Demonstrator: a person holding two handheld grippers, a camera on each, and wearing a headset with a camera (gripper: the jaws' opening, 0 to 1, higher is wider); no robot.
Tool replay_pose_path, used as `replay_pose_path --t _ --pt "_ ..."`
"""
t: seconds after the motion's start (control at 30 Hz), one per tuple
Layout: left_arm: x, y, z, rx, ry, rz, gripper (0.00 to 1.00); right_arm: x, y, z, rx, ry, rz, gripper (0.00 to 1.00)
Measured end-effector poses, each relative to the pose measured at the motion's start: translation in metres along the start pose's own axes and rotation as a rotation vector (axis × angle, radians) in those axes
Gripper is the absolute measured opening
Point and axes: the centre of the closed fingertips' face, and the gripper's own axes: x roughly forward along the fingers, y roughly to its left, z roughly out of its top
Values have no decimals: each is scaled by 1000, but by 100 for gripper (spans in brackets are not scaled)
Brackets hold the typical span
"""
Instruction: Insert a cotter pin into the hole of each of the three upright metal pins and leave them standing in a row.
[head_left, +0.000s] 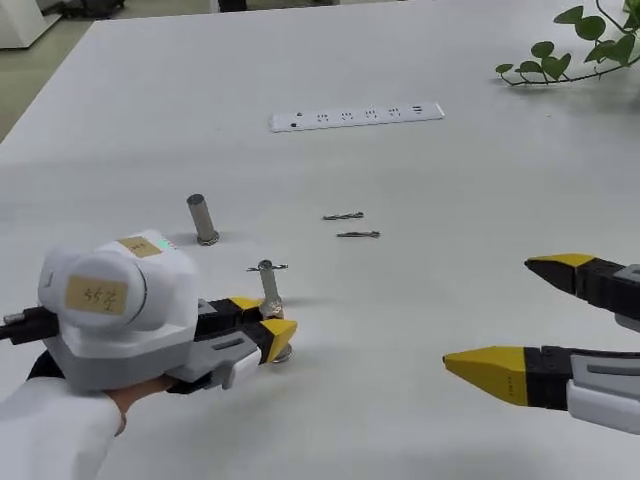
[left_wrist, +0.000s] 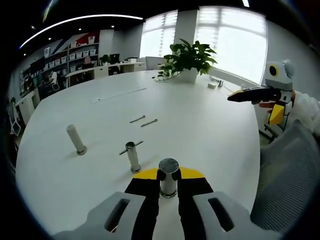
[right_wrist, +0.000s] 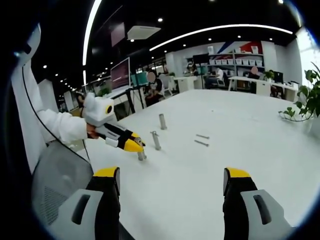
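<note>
Three upright metal pins stand on the white table (head_left: 420, 180). My left gripper (head_left: 270, 320) (left_wrist: 168, 176) is shut on the nearest pin (left_wrist: 168, 180) (head_left: 283, 351), which stands upright on the table. The middle pin (head_left: 269, 288) (left_wrist: 132, 157) has a cotter pin (head_left: 267, 267) through its top. Behind it, the far pin (head_left: 202, 218) (left_wrist: 76, 139) is bare. Two loose cotter pins (head_left: 343, 216) (head_left: 358, 235) lie to the right of the pins. My right gripper (head_left: 500, 315) (right_wrist: 171, 180) is open and empty, well to the right of the pins.
A white power strip (head_left: 356, 116) lies at the back of the table. Plant leaves (head_left: 575, 50) reach in at the far right corner. Other desks, shelves and people are in the room behind.
</note>
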Motion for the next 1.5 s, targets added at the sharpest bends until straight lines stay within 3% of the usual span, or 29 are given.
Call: replay_pose_path --t 0.8,0.87,1.1,1.17,1.5 --pt "14 1 -4 23 25 22 10 1 -1 2 3 3 6 82" --pt "16 0 -5 50 33 23 10 1 -1 2 3 4 8 82" --pt "18 -2 -4 49 24 25 10 2 0 0 6 9 12 82" --pt "17 -1 -4 20 27 22 10 4 1 -3 5 17 16 82" --pt "16 -2 -7 33 19 28 11 8 6 -6 -3 32 30 82"
